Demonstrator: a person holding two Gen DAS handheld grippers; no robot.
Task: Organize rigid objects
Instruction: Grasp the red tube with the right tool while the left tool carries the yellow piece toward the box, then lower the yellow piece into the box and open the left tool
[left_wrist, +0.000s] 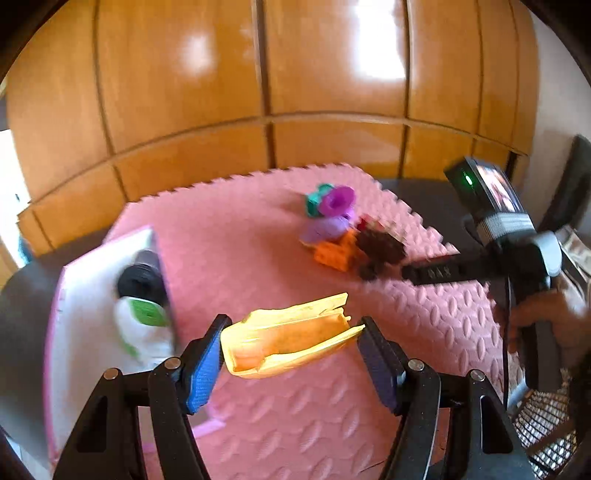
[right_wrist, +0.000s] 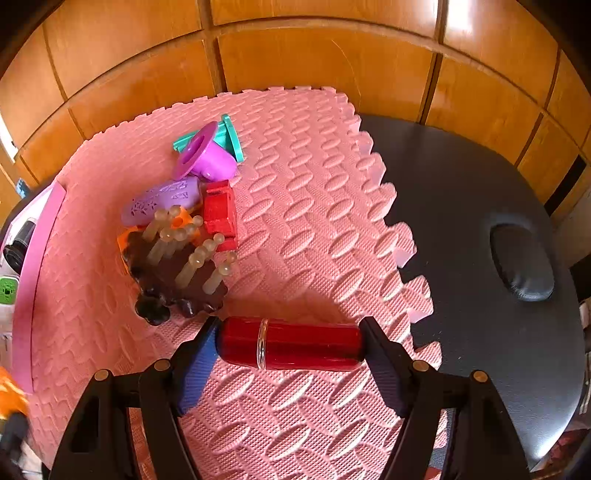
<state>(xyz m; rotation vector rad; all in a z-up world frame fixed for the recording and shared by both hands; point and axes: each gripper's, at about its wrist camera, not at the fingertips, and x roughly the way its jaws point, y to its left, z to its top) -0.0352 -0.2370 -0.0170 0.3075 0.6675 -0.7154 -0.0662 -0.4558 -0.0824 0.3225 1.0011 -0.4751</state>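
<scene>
Left gripper (left_wrist: 291, 345): jaws spread wide around a yellow-orange moulded plastic piece (left_wrist: 288, 341), a ridged trough-like shell, held across its length between the blue pads (left_wrist: 201, 369). The left pad touches its end; the right tip looks to be in contact, though motion blur makes this uncertain. The piece sits above the pink interlocking foam mat (left_wrist: 240, 240).

Right gripper (right_wrist: 290, 343): jaws set wide and closed end-to-end on a glossy red cylinder with a thin metallic band (right_wrist: 291, 343), lying crosswise between the fingertips, over the mat near its jagged right edge.

Pile of small things on the mat, left of centre in the right wrist view:
- teal plastic spool (right_wrist: 229, 138), farthest back
- purple funnel-shaped plastic piece (right_wrist: 207, 157), leaning against the spool
- lilac embossed plastic capsule (right_wrist: 162, 199)
- red wooden block (right_wrist: 221, 212), just beside the capsule
- orange plastic block (right_wrist: 181, 221), mostly hidden
- dark brown scalloped base with pale pegs standing up (right_wrist: 177, 273), nearest the right gripper

To the left, a pink-rimmed white tray (left_wrist: 92, 273) holds a black round object (left_wrist: 138, 282) and a white item with a green disc (left_wrist: 147, 314), both blurred. The mat covers part of a black padded table (right_wrist: 480, 229). Wooden panelled wall (left_wrist: 258, 74) behind.
</scene>
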